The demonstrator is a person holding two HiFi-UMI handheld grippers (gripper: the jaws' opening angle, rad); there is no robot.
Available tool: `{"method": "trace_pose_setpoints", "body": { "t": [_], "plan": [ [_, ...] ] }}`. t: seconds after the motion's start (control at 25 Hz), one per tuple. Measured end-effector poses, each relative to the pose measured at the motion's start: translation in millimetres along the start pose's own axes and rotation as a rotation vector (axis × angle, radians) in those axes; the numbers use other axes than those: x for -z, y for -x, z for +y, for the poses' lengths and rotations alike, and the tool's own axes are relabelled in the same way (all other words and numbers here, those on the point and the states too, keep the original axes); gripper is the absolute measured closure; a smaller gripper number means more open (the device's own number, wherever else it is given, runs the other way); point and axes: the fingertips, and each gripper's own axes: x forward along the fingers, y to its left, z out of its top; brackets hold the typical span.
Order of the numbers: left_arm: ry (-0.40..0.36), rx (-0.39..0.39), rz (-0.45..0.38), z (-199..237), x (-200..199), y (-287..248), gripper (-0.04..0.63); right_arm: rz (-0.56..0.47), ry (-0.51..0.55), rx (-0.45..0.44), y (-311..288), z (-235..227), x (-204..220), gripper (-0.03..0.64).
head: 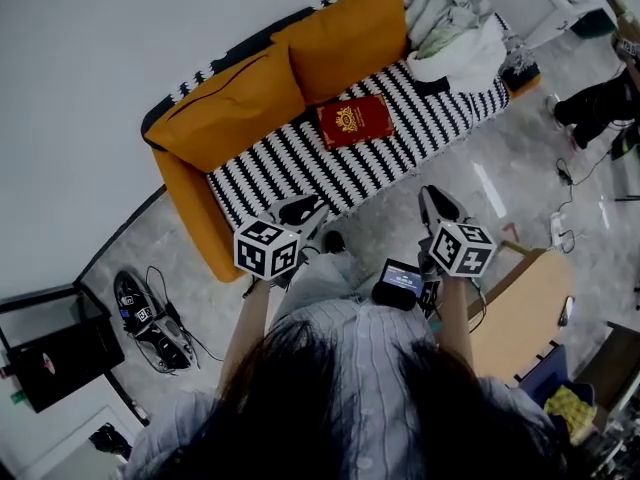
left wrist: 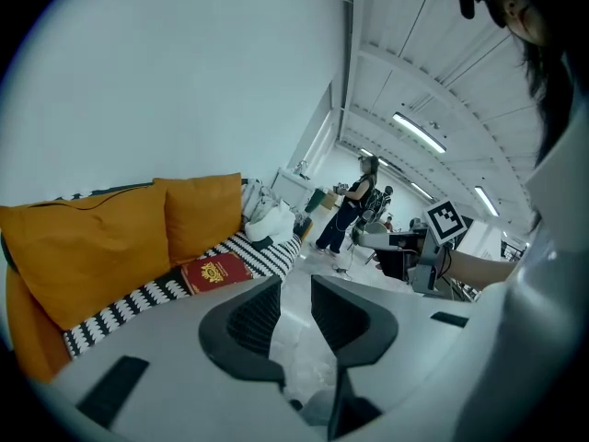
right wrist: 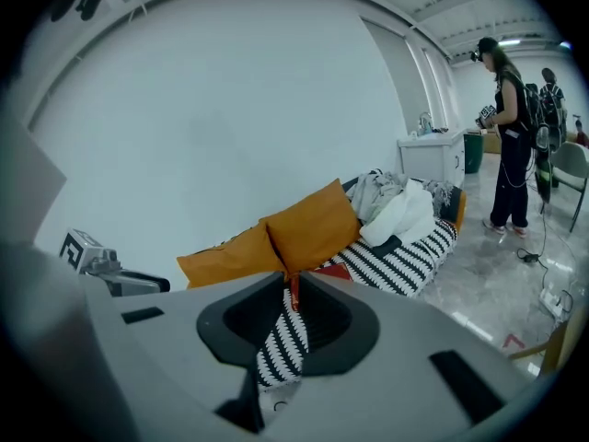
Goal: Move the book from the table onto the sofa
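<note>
Already the red book (head: 353, 120) lies flat on the striped seat of the sofa (head: 300, 163), ahead of both grippers and well apart from them. It rests just in front of the two orange cushions (head: 235, 103) that lean against the sofa's back. The left gripper (head: 300, 210) hangs over the grey floor (head: 400, 218) short of the sofa's front edge. In the left gripper view its jaws (left wrist: 294, 284) stand a narrow way apart with only floor showing between them, and the book (left wrist: 214, 273) sits ahead and to their left. The right gripper (head: 437, 206) is level with it, to its right, also over the floor. In the right gripper view its jaws (right wrist: 293, 279) are nearly together, leaving a thin slit at the tips; nothing is held there, and a sliver of the book (right wrist: 336, 270) shows beyond the tips. A heap of pale clothes (head: 450, 23) fills the sofa's end ahead and to the right of the right gripper.
</note>
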Motion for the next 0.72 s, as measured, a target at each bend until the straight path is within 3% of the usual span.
{"method": "trace_pose_setpoints", "body": {
  "t": [0.32, 0.72],
  "plan": [
    [-0.001, -0.06, 0.007, -28.6, 9.3, 11.0, 0.483, -0.011, -0.005, -0.005, 51.2, -21.0, 21.7, 0.557],
    [0.005, -0.063, -0.021, -106.7, 39.7, 10.0, 0.483, 0.012, -0.048, 0.014, 134.9, -66.2, 79.9, 0.558]
  ]
}}
